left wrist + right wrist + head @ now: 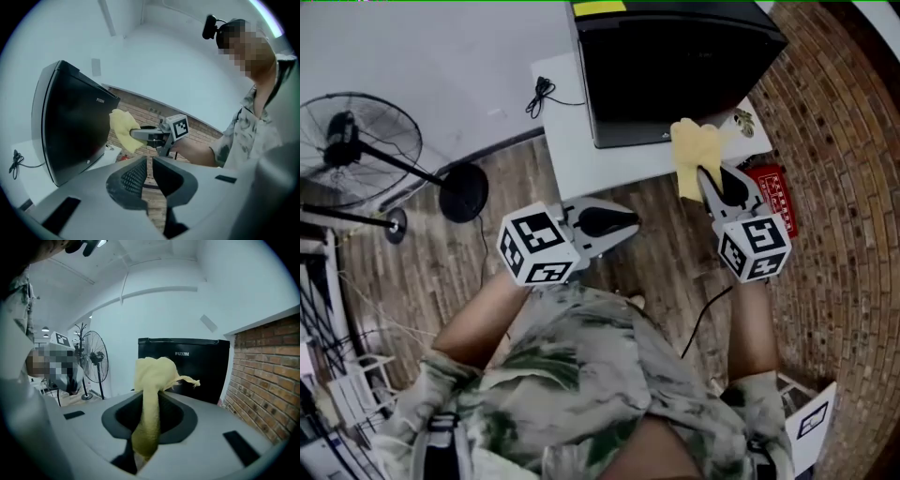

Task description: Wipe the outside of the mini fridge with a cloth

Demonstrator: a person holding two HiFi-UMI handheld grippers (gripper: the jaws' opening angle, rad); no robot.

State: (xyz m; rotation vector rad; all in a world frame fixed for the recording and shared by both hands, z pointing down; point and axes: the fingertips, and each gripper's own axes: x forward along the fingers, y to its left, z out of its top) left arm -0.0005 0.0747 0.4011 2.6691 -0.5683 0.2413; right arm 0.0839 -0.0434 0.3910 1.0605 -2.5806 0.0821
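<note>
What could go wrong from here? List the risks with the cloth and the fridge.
1. The right gripper pinches the yellow cloth as a narrow bunch, with only a small wad past its tips. The hard jaws might scrape the glossy black mini fridge.
2. The left gripper is shut, empty and off the fridge, so nothing braces it. A firm push could shift it on the white stand.

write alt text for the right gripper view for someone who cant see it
The right gripper has its jaws shut on a yellow cloth, which bunches up past their tips in front of a black mini fridge. A brick wall runs along the right, and a standing fan is at the left against a white wall.
</note>
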